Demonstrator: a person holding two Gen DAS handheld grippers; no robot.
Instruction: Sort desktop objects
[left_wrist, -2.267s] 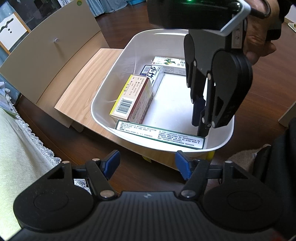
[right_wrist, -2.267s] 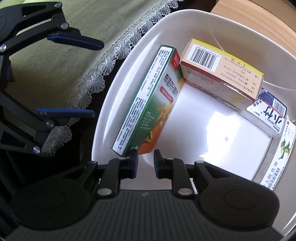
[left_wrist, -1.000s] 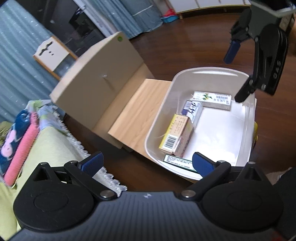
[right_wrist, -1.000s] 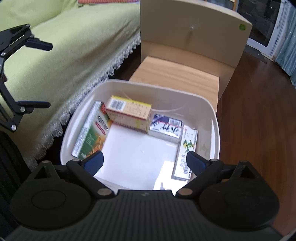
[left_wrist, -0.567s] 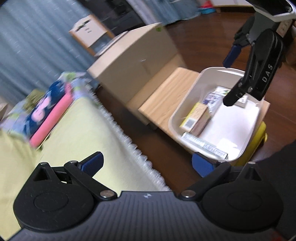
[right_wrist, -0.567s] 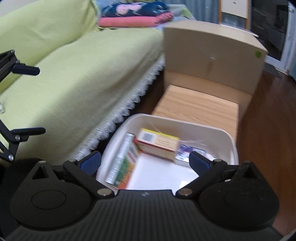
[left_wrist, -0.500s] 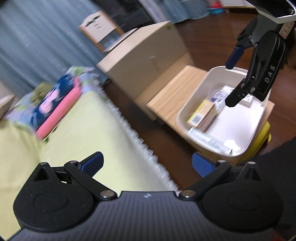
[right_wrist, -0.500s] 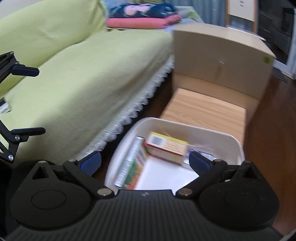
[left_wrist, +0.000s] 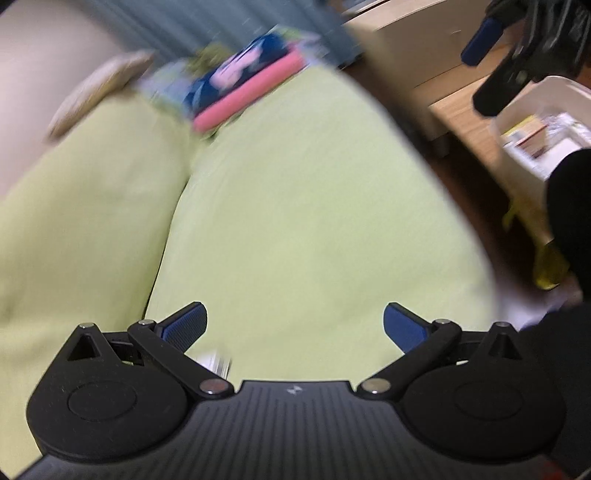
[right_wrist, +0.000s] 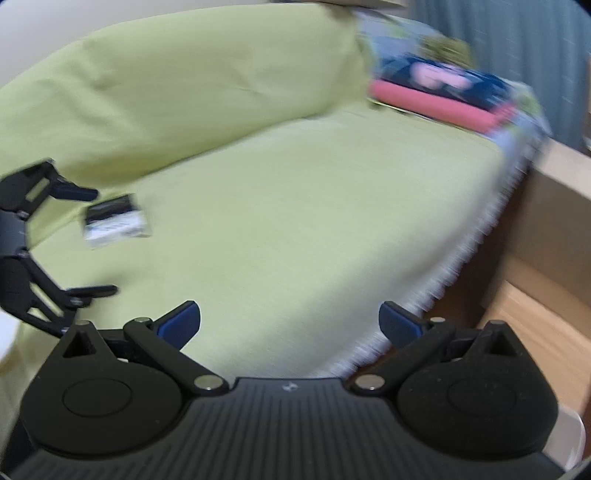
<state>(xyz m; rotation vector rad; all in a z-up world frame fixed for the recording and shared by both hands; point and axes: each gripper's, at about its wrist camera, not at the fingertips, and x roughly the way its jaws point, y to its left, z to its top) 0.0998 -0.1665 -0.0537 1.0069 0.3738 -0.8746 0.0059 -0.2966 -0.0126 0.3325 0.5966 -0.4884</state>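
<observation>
Both the left gripper (left_wrist: 295, 321) and the right gripper (right_wrist: 290, 319) gape empty over the sofa (right_wrist: 295, 206). The left gripper should square up to the packet (right_wrist: 116, 221) near the sofa's back edge before closing.

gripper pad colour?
Blue, on both grippers; clearest in the right wrist view on the right gripper pads.

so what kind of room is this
Most likely a home living room: a sofa with a yellow-green cover, folded blankets stacked at its far end, and a low wooden cabinet on dark wood flooring.
</observation>
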